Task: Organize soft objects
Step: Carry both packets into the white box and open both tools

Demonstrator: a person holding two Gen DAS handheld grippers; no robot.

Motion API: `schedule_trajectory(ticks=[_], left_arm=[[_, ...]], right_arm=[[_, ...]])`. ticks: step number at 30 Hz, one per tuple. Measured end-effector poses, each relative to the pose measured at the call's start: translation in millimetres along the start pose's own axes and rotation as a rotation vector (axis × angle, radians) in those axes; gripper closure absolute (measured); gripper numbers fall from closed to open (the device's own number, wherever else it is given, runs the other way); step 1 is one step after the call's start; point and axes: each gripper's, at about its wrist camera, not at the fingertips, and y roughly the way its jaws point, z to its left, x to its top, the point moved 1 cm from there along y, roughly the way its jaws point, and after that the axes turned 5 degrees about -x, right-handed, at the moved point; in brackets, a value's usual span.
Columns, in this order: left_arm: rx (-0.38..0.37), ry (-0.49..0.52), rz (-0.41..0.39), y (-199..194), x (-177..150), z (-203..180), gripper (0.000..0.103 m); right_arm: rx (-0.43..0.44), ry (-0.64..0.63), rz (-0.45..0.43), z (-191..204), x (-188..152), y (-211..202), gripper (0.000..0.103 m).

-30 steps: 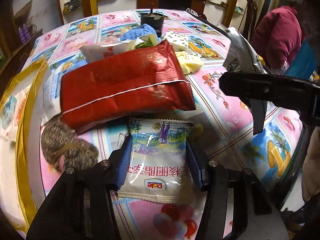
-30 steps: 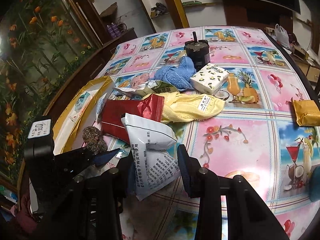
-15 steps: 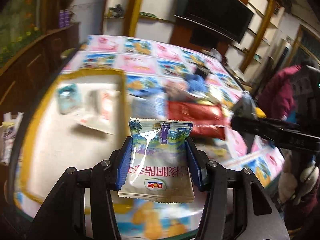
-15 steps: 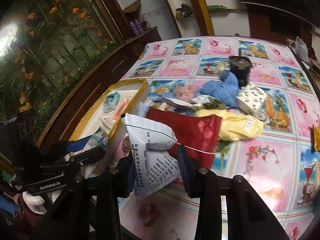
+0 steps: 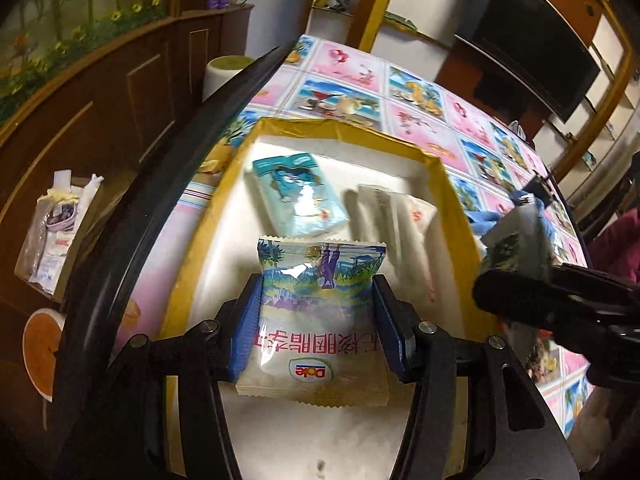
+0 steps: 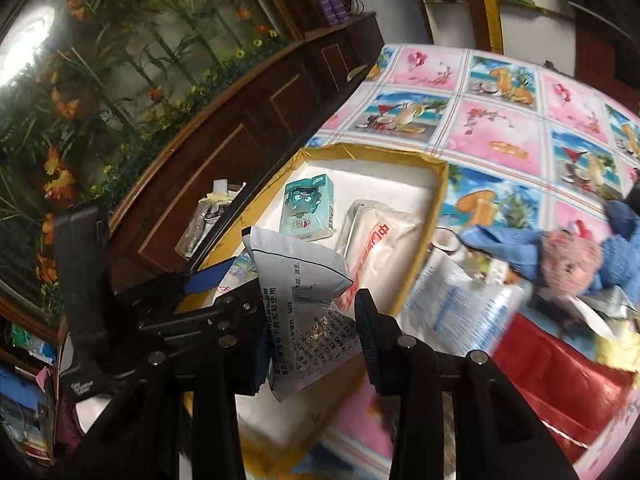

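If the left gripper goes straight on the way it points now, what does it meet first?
Probably the white floor of the yellow-rimmed tray, just short of the teal tissue pack; depth is unclear. The left gripper holds a Dole packet.

A home: patterned tablecloth [image 6: 500, 128], wall shelves [image 5: 400, 24], television [image 5: 532, 52].

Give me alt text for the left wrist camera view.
The left hand-held gripper holds a Dole snack packet above a yellow-rimmed tray that holds a teal tissue pack and a white packet.
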Motion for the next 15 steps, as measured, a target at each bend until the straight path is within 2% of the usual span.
schedule_trajectory(ticks=[1, 3, 8, 12, 15], left_arm=[[-0.007, -0.013, -0.002, 2, 2, 4, 0.049], [-0.033, -0.048, -0.010, 4, 5, 11, 0.041], [-0.109, -0.102, -0.035, 1, 11, 24, 0.041], [-0.164, -0.138, -0.059, -3, 13, 31, 0.040], [-0.176, -0.149, -0.079, -9, 14, 32, 0.040]], right_arm=[[0.001, 0.008, 0.010, 1, 3, 8, 0.065], [0.001, 0.020, 0.029, 1, 7, 21, 0.063], [-0.025, 0.043, 0.045, 1, 11, 36, 0.055], [0.010, 0.074, 0.034, -5, 13, 39, 0.043], [0.015, 0.073, 0.022, -4, 16, 37, 0.041]])
